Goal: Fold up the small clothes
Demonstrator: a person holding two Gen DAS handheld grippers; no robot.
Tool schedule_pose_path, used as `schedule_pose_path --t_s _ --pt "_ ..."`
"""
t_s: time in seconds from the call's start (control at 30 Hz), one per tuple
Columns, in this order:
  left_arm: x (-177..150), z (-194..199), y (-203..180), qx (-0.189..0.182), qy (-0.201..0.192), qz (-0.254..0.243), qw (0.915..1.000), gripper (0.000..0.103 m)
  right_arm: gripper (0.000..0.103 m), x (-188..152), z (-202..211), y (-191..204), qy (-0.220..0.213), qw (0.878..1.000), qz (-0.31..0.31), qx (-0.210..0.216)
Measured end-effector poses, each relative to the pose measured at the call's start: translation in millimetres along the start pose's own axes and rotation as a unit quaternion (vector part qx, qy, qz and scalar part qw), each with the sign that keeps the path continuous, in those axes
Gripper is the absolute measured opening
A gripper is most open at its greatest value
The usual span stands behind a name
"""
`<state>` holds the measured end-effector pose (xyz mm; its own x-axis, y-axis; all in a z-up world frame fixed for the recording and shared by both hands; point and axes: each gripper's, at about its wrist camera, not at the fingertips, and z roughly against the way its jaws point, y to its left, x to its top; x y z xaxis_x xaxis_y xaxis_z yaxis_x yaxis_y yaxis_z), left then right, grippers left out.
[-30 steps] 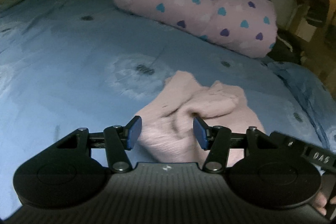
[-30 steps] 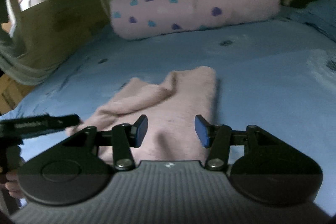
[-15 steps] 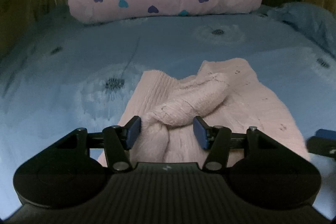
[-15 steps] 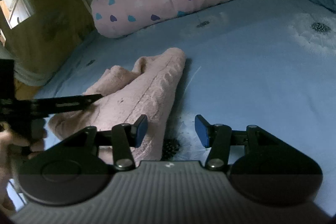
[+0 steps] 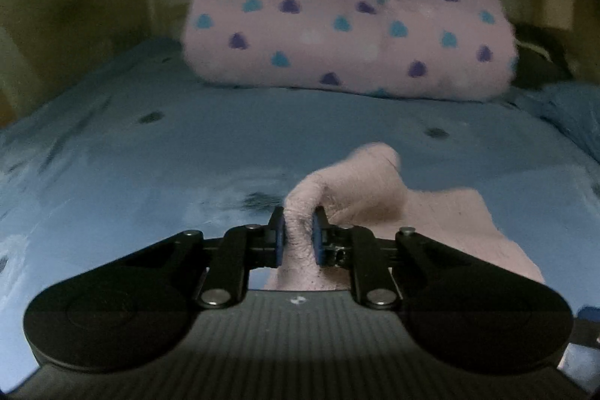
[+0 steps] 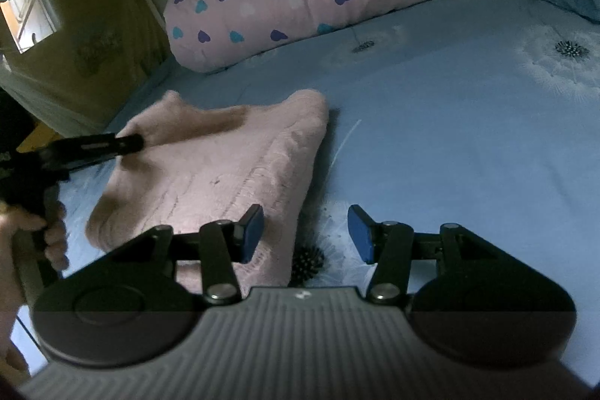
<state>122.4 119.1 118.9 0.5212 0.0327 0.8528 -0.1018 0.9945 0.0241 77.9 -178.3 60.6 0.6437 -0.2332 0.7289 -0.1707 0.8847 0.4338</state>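
Nearest us, the left gripper (image 5: 299, 231) is closing its blue pads on a raised ridge of the fuzzy pink knit garment (image 6: 225, 171), where a moment ago those pads stood wide either side of it, while the right gripper (image 6: 305, 233) hangs spread and empty over the garment's right edge, angled down at the bed. The garment lies crumpled on the smooth blue flower-print sheet (image 6: 450, 137), a hand (image 6: 33, 235) gripping the left tool's handle. Beyond, a plump pink heart-dotted blanket roll (image 5: 348, 32) rests against the headboard
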Motion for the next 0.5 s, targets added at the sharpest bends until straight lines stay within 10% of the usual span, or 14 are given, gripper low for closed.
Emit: schedule_pose_path --t_s 0.17,0.33,0.5 --pt "-16 -16 32 0.030 0.047 0.048 0.9973 0.018 0.053 -2 -3 3 0.005 1.000 0.007 -0.006" --pt "-29 -9 59 -0.040 0.080 0.119 0.9888 0.019 0.053 0 -5 1 -0.002 1.000 -0.012 -0.001" --pt "-37 14 57 -0.100 0.091 0.169 0.9763 0.063 0.081 7 -6 -1 -0.011 0.998 -0.061 0.027"
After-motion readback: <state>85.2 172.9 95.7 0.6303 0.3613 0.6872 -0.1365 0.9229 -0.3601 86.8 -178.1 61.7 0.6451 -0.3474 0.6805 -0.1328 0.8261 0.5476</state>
